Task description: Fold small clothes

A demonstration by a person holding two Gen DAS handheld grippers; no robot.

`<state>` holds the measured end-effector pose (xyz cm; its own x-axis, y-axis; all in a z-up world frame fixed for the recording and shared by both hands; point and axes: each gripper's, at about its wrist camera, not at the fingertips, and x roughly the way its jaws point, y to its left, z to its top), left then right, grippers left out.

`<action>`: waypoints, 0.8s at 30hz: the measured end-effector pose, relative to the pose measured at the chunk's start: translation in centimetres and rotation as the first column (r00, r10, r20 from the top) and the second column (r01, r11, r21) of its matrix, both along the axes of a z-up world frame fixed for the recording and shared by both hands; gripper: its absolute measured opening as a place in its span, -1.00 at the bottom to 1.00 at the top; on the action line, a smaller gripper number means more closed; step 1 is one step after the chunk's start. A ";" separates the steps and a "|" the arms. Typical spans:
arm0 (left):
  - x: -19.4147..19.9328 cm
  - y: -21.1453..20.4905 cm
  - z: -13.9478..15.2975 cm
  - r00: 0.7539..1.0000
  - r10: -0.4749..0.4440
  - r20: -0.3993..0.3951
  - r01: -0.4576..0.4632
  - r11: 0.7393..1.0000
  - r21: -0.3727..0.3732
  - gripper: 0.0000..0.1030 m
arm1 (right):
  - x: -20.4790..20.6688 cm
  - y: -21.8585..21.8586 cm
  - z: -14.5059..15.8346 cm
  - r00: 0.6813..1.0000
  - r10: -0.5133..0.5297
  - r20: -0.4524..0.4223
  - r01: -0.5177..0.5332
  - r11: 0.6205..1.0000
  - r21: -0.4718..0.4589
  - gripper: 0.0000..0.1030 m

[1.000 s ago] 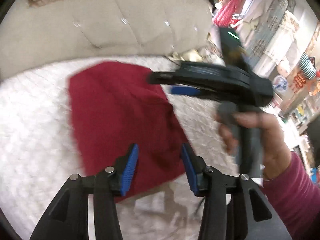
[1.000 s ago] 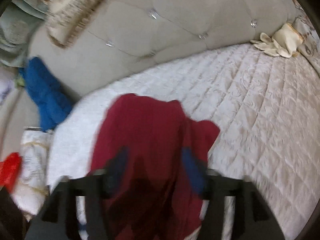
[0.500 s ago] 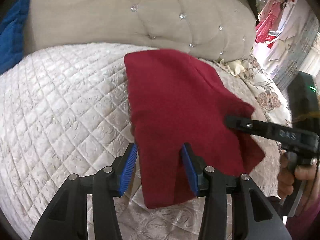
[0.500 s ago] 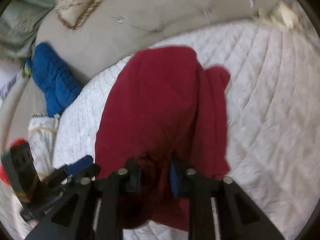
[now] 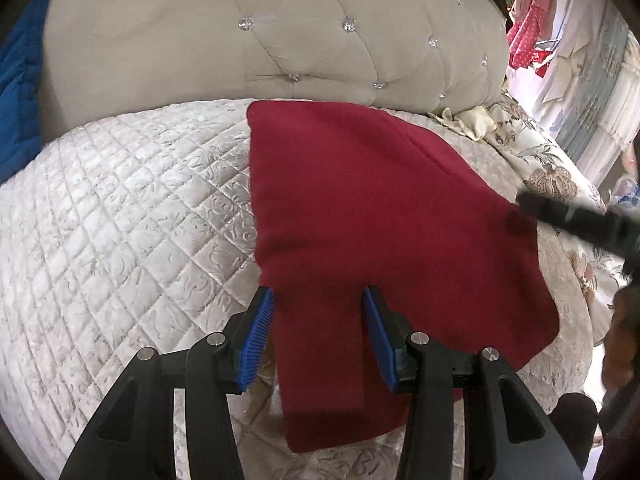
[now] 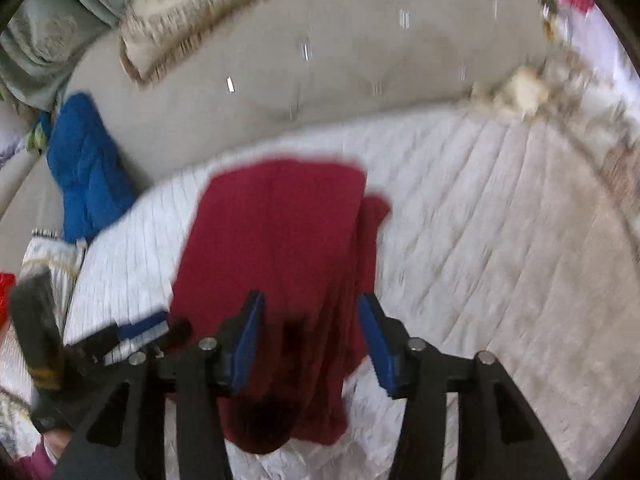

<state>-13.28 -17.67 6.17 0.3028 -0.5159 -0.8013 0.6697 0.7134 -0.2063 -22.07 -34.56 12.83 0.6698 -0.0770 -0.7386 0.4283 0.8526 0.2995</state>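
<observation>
1. Since a second ago: the red garment has gone from lifted and blurred to lying spread on the quilted bed cover; the right gripper, then crossing over it in the left wrist view, now sits at that view's right edge.

2. Left wrist view: the left gripper has its jaws part open, and a narrow strip of the garment's near edge runs between the blue pads. Pads look just beside the cloth, not pinching; no clear press visible. The garment lies flat with its far edge near the tufted headboard, and its near strip hangs toward the bed edge. The right gripper is at the garment's right corner; whether it touches is unclear.
   - Risk: closing here takes only one thin layer, so the fold drags crooked.
   - Risk: the hanging strip slides off the bed if pulled.

3. Right wrist view (blurred): the right gripper has its jaws opening, with bunched cloth between them and the pads clear of it. The garment shows a doubled, rumpled right side.
   - Risk: the released bunch stays creased, so the fold comes out lumpy.
   - Risk: the left gripper is close by, so the tools could collide.
</observation>
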 end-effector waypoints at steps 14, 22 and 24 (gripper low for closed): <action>-0.5 -0.7 -0.4 0.999 -0.029 0.039 0.028 0.999 0.034 -0.48 | 7.2 -3.3 -5.9 0.997 0.025 -0.071 -0.026 0.999 -0.019 -0.19; -0.6 -0.7 -0.3 0.999 -0.024 0.043 0.022 0.999 0.039 -0.47 | 5.3 -2.3 -3.4 0.996 0.033 -0.085 -0.034 0.999 -0.006 -0.14; -0.6 -0.7 -0.3 0.999 -0.023 0.042 0.022 0.999 0.039 -0.47 | 3.4 -1.5 -2.5 0.997 0.046 -0.059 -0.047 0.999 -0.007 -0.09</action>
<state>-13.87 -18.36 5.87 0.3256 -0.4924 -0.8072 0.6933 0.7048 -0.1503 -18.63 -36.05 10.37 0.6281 -0.0531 -0.7763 0.4048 0.8743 0.2677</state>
